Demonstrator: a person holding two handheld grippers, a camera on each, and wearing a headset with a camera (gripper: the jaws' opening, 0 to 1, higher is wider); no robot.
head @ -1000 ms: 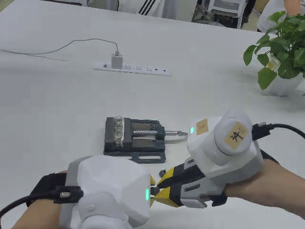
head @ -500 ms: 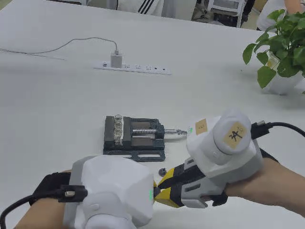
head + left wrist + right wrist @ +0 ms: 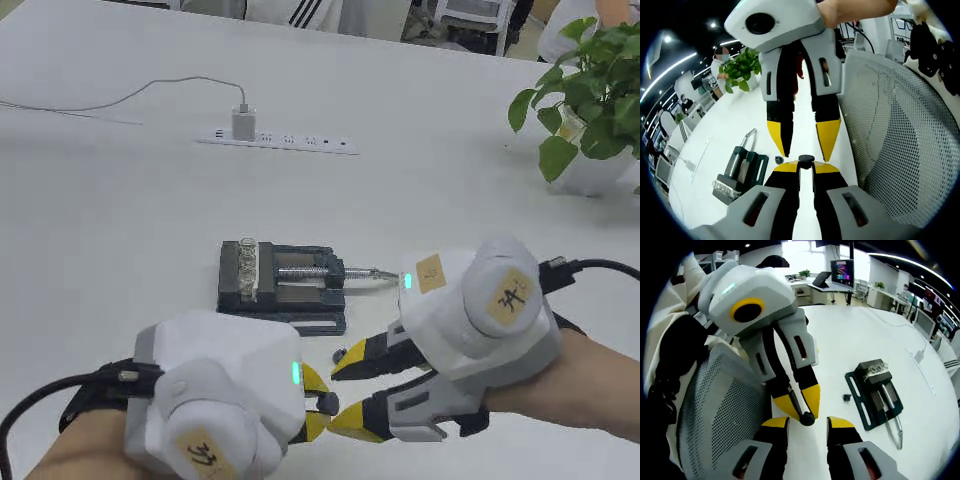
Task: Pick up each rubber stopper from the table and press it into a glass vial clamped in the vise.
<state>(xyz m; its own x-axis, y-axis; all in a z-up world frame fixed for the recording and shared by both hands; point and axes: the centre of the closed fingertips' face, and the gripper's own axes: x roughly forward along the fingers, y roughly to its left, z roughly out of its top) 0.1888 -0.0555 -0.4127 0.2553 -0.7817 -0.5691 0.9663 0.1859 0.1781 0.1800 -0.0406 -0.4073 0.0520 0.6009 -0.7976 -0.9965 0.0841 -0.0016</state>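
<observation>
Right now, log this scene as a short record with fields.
left tool: shut on a black rubber stopper, held at its tips
right tool: open, tips pointed at the held stopper, close to it
loose stopper: lying on the table between the tools and the vise
vise: on the table, glass vials clamped in a row
vial mouths: too small to tell whether stoppered
background: power strip, potted plant
</observation>
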